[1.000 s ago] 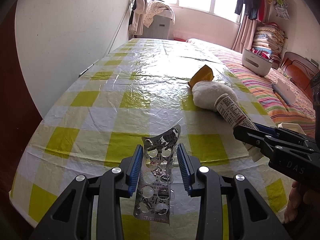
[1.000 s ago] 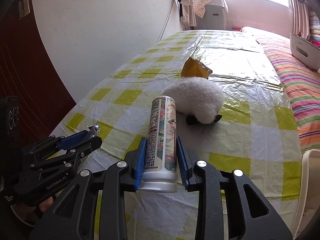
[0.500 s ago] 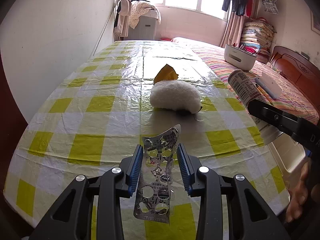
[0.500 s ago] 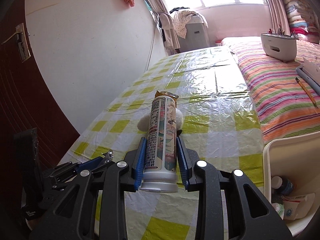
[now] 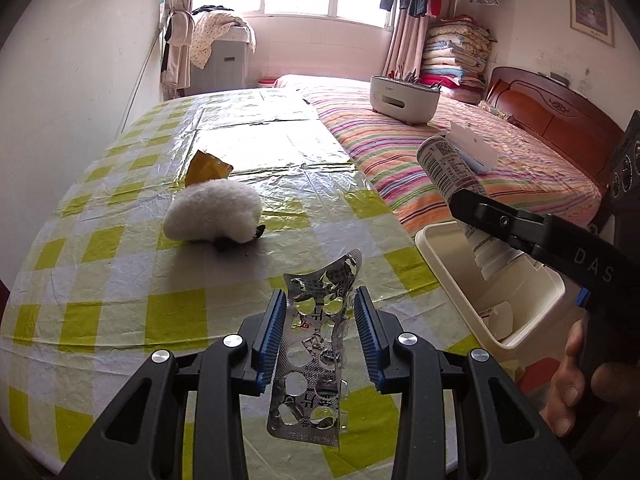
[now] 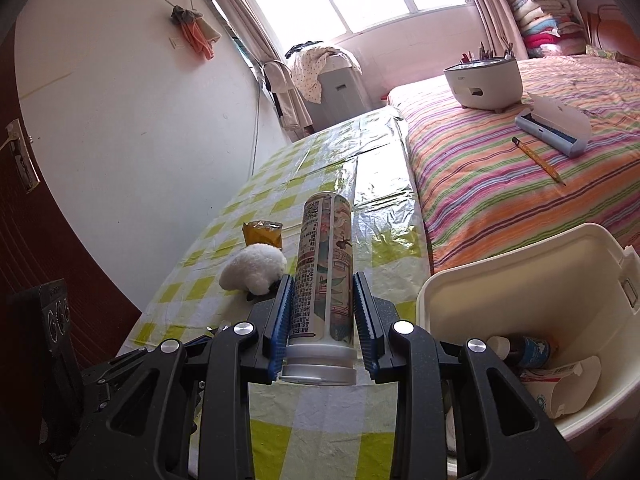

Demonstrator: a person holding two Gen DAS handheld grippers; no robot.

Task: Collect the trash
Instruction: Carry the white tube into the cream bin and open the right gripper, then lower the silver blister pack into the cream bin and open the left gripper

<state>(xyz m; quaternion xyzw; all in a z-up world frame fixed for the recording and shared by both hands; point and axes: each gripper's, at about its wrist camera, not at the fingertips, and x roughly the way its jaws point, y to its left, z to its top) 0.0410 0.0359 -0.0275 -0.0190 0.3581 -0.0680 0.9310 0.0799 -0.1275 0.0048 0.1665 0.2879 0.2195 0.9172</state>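
My left gripper (image 5: 320, 312) is shut on a silver empty pill blister pack (image 5: 316, 352) and holds it above the checked table (image 5: 120, 280). My right gripper (image 6: 323, 300) is shut on a printed cylindrical can (image 6: 325, 264), lifted at the table's right edge beside the white trash bin (image 6: 520, 280). In the left wrist view the can (image 5: 448, 168) hangs over the bin (image 5: 452, 264). The bin holds a bottle (image 6: 524, 350) and a paper carton (image 6: 560, 384). A yellow wrapper (image 5: 206, 168) lies on the table behind a white plush toy (image 5: 214, 210).
A bed with a striped cover (image 5: 440, 152) runs along the table's right side. On it are a white caddy (image 5: 404, 100), a blue-white case (image 6: 556, 124) and a pencil (image 6: 538, 160). A white wall (image 5: 72, 80) stands left.
Both grippers have risen and swung right with their loads. The can went from over the table to over the bin, which has come into view.
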